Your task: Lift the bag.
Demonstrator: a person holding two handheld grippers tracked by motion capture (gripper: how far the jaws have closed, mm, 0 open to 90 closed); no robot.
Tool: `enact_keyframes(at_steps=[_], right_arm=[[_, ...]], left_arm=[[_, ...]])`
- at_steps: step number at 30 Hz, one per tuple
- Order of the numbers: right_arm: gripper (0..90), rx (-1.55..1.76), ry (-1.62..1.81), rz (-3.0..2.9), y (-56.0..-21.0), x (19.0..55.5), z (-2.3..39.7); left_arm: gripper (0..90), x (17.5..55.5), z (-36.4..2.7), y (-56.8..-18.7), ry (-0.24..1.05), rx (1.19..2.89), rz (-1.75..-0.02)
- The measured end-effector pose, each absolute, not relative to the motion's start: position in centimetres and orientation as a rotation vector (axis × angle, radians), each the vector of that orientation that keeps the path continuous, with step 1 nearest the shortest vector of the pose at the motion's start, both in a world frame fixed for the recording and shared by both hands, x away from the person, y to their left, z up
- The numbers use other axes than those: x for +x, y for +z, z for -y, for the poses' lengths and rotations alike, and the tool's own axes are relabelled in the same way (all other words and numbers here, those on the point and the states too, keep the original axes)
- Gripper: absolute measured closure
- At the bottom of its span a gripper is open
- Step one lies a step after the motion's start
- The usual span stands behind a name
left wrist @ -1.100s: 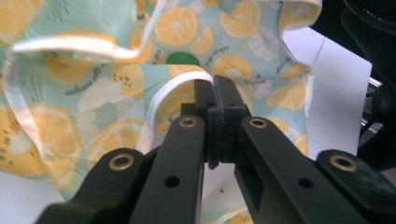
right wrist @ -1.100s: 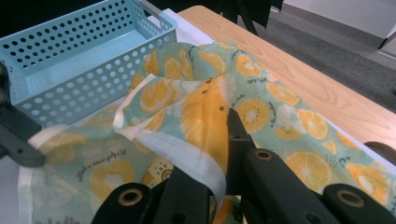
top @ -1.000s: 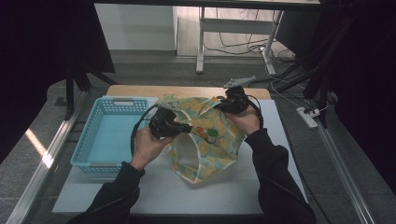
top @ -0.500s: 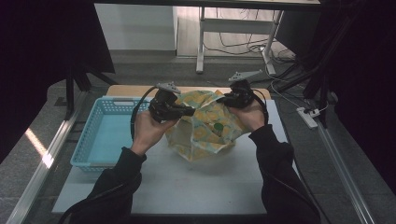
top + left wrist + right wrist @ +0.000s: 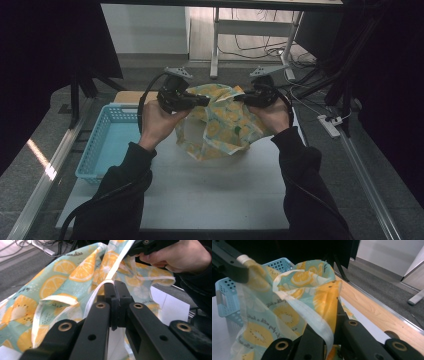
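Left gripper (image 5: pixel 202 101): jaws clamped on the white hem strip of the fruit-print cloth bag (image 5: pixel 220 125). Right gripper (image 5: pixel 240 98): jaws clamped on the opposite edge of the same bag. The bag hangs spread between the two grippers above the white table (image 5: pixel 200 190), its lower end at the tabletop; contact there cannot be confirmed. A light blue perforated basket (image 5: pixel 107 145) stands on the table just beside the person's left hand (image 5: pixel 157 122).
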State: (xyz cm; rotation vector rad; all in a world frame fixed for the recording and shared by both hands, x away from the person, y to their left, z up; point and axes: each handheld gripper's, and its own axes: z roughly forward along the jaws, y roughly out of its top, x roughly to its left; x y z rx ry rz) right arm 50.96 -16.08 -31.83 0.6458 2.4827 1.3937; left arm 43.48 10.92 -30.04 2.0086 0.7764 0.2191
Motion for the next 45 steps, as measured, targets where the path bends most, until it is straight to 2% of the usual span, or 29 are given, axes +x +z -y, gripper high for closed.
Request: enact_keyframes(at_steps=[34,45], right_arm=[[90.0,0.602,1.418,-2.332,-22.6,48.9,18.2],[89.9,0.665,1.382,-2.316,-23.6,50.9,17.7]], left_arm=[[90.0,42.3,-12.0,-20.8,0.332,1.902,-0.722],[90.0,45.3,-12.6,-21.4,0.339,1.901,-0.815]])
